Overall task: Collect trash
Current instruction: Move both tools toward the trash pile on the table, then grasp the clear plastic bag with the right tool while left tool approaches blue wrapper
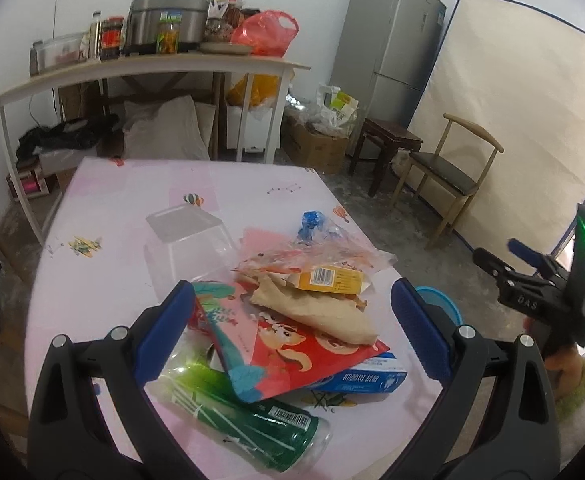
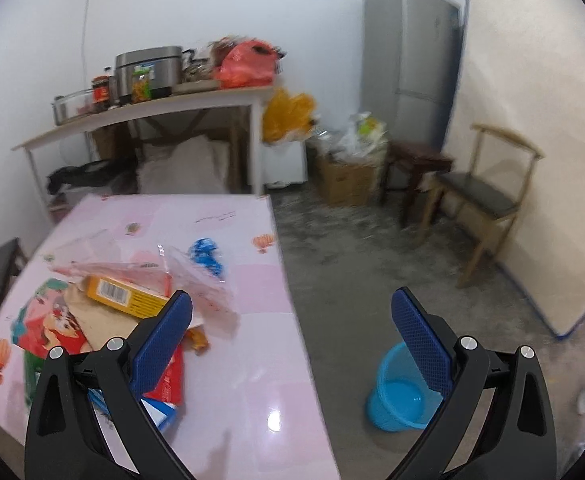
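Observation:
A heap of trash lies on the pink table (image 1: 132,200): a green plastic bottle (image 1: 248,420) on its side, a red snack bag (image 1: 288,344), a brown paper bag (image 1: 320,312), an orange box (image 1: 328,280), a blue-white toothpaste box (image 1: 368,378), a clear wrapper (image 1: 332,248) and a blue wrapper (image 1: 310,224). My left gripper (image 1: 292,340) hangs open just above the heap. My right gripper (image 2: 292,340) is open too, over the table's right edge, with the orange box (image 2: 124,296) to its left. The blue trash bin (image 2: 400,392) stands on the floor below it.
A clear plastic container (image 1: 188,240) lies on the table behind the heap. Beyond are a cluttered side table (image 1: 144,68), a cardboard box (image 1: 316,148), a dark stool (image 1: 388,140), a wooden chair (image 1: 448,172), a fridge (image 1: 392,52) and a leaning mattress (image 1: 524,112).

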